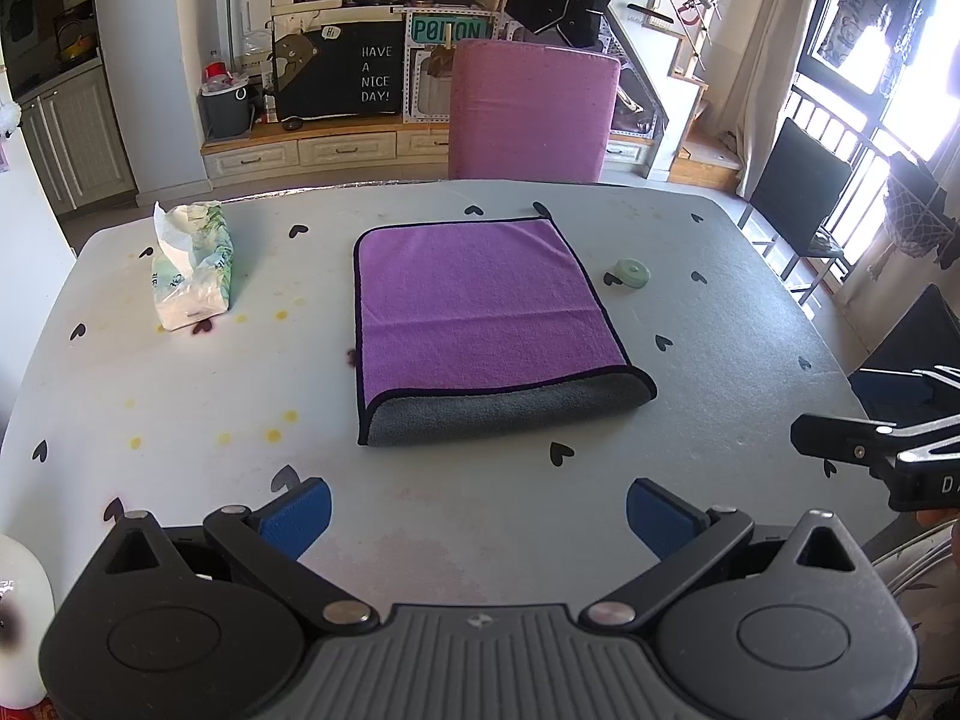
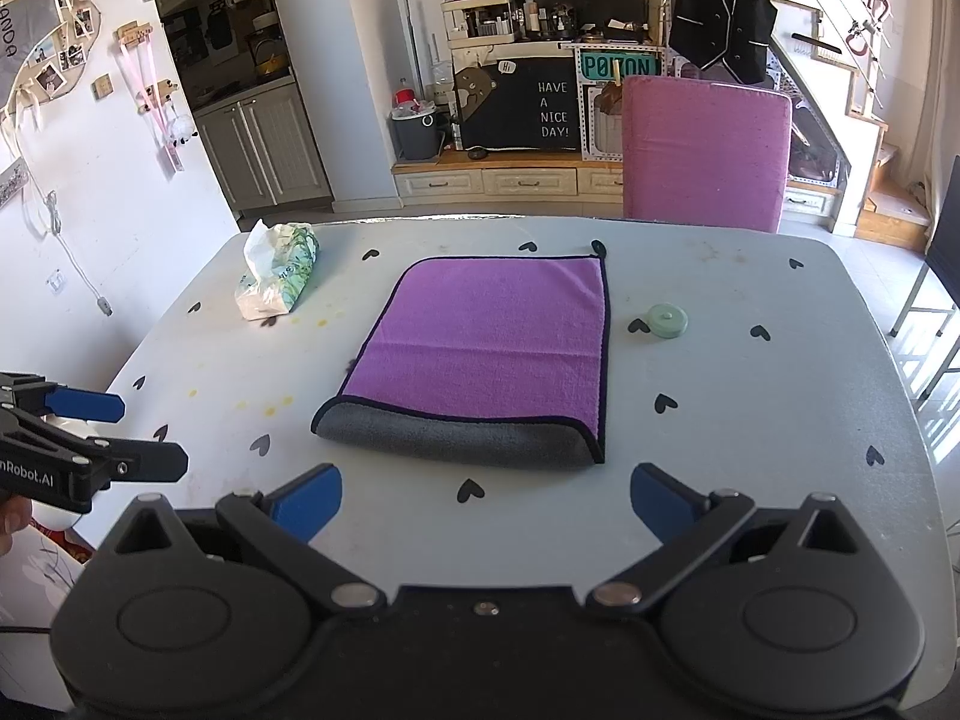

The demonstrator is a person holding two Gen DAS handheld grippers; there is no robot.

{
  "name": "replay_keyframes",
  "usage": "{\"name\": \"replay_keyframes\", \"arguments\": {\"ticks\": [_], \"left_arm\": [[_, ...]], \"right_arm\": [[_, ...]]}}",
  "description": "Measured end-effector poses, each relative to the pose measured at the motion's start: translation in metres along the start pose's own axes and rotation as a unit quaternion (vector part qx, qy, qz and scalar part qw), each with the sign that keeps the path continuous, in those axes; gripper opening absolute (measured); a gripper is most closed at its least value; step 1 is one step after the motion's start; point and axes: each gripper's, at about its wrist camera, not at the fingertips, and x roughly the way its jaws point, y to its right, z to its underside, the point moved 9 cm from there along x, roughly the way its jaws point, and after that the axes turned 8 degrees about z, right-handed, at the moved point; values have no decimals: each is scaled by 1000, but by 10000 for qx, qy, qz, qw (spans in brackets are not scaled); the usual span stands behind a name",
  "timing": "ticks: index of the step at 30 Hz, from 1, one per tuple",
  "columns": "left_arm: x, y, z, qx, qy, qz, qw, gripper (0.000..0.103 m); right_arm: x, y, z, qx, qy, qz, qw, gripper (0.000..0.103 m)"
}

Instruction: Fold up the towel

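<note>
the towel (image 1: 480, 312) lies folded once on the tabletop (image 1: 180, 420). both the left tongs (image 1: 477, 516) and right tongs (image 2: 486, 501) hang spread and empty. for the next fold, pinch the near corners together, lift evenly and align edges.

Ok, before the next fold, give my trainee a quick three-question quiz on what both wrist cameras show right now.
1. True or false: the left claw is gripping the towel.
2. Multiple choice: which side of the towel faces up across most of its top? A) grey B) purple C) green
3. Short answer: what small object lies on the table to the right of the towel?

Key:
1. False. Both the left claw and the right claw are open and short of the towel.
2. B. Grey shows only at the rolled near edge.
3. A round pale green disc; the tissue pack lies on the left.
</note>
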Motion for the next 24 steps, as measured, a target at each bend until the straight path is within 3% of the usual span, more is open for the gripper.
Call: {"name": "replay_keyframes", "arguments": {"ticks": [24], "left_arm": [[3, -1, 2, -45, -8, -27, 10000, 103]], "right_arm": [[6, -1, 0, 16, -6, 20, 10000, 102]]}}
